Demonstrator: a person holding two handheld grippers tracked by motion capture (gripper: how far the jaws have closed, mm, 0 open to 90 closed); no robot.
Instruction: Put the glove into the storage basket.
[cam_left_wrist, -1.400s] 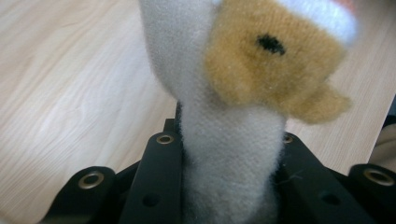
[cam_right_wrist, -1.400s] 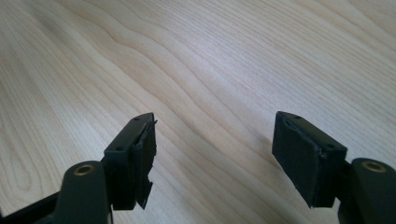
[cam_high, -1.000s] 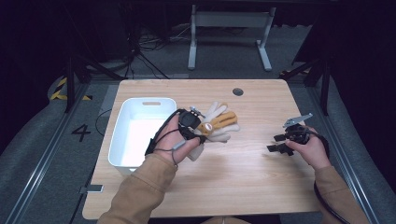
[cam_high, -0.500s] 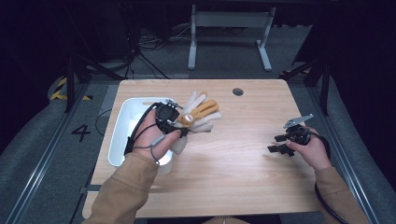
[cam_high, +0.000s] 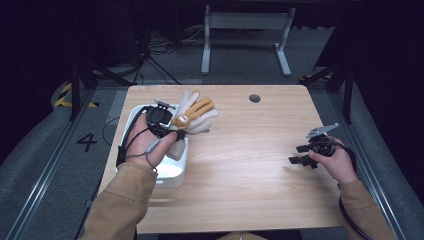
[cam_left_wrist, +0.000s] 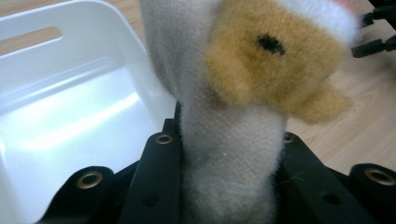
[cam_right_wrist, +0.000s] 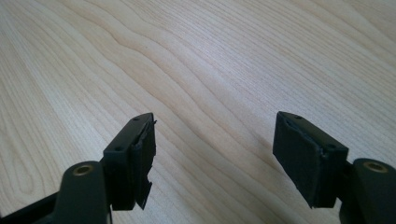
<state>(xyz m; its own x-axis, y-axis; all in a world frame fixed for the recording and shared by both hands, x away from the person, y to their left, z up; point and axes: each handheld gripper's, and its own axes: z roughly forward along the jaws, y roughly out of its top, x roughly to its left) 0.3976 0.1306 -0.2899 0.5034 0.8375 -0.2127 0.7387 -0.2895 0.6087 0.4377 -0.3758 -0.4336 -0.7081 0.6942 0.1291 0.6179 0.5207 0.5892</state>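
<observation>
Black and made of hard plastic, the left gripper (cam_high: 167, 125) is squeezed tight on a soft, fuzzy toy (cam_high: 192, 116) in cream and orange-brown. In the left gripper view its two flat jaws press on both sides of the toy's thick cream part (cam_left_wrist: 229, 158), and the fluffy cloth bulges out between them. Above that sits a rounder orange-brown patch with one small black spot like an eye. From the high view the toy has long floppy bits spread out like fingers, some cream and some orange.

The toy is up in the air, over the right rim of a white plastic tub (cam_high: 172, 172). That tub is a smooth, shiny box with rounded corners and a slot handle cut in its wall (cam_left_wrist: 37, 37). It sits by the left edge of the pale wooden table (cam_high: 250, 170), which has wavy grain lines.

Near the right edge of the table, the right gripper (cam_high: 305, 155) is held low by a hand (cam_high: 340, 162). Its jaws stand wide apart with nothing between them, just bare wood below. Each jaw has a dark rubbery pad (cam_right_wrist: 306, 156), and the pad on the other side looks chipped and rough at its edge.
</observation>
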